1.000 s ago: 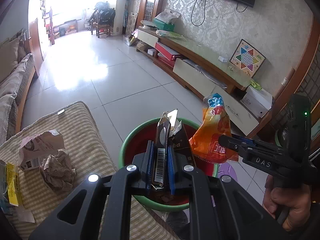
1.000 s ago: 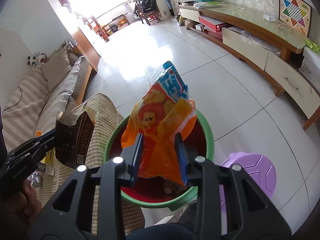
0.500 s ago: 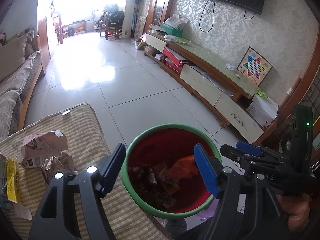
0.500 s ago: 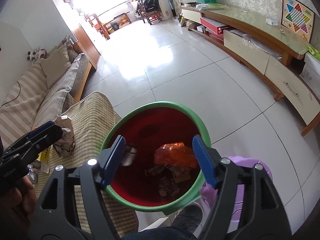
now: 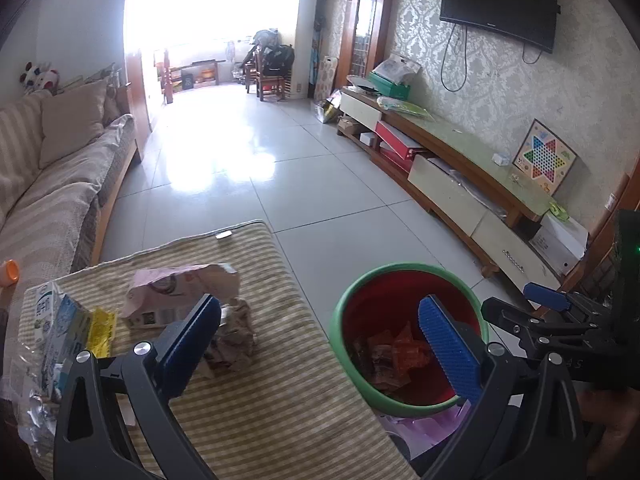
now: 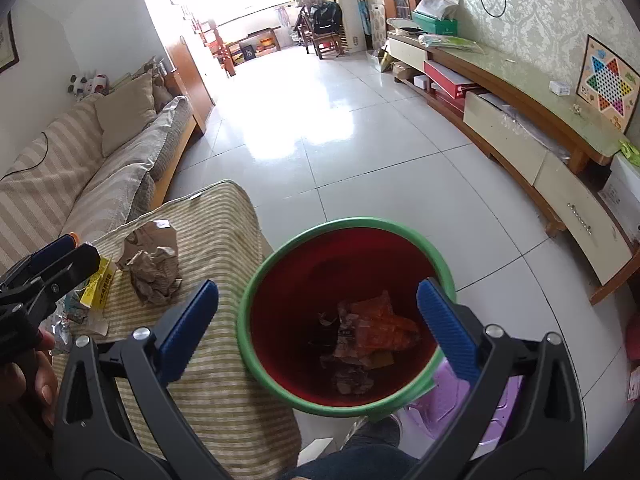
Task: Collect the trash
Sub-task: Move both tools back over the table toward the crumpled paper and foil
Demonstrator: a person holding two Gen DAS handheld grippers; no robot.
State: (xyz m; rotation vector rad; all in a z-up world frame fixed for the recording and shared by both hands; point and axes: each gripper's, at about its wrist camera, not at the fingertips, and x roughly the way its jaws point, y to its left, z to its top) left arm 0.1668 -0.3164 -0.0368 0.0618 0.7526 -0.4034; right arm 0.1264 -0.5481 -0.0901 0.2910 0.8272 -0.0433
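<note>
A red bin with a green rim (image 5: 404,269) (image 6: 344,225) stands on the floor beside a striped cushion (image 5: 280,404) (image 6: 224,392). An orange snack bag (image 5: 410,354) (image 6: 384,322) and other wrappers lie inside it. My left gripper (image 5: 320,344) is open and empty, over the cushion's edge and the bin. My right gripper (image 6: 316,322) is open and empty above the bin. On the cushion lie a crumpled brown paper (image 5: 236,340) (image 6: 154,274), a torn pink carton (image 5: 180,292), a milk carton (image 5: 54,320) and a yellow wrapper (image 5: 100,332) (image 6: 98,282).
A purple stool (image 6: 472,404) stands right of the bin. A striped sofa (image 5: 48,200) runs along the left. A long low TV cabinet (image 5: 460,168) lines the right wall. White tiled floor (image 5: 248,168) stretches ahead.
Both grippers opened and dropped the dark wrapper and the orange snack bag into the bin. The left gripper then swung left toward the cushion; the right stayed above the bin.
</note>
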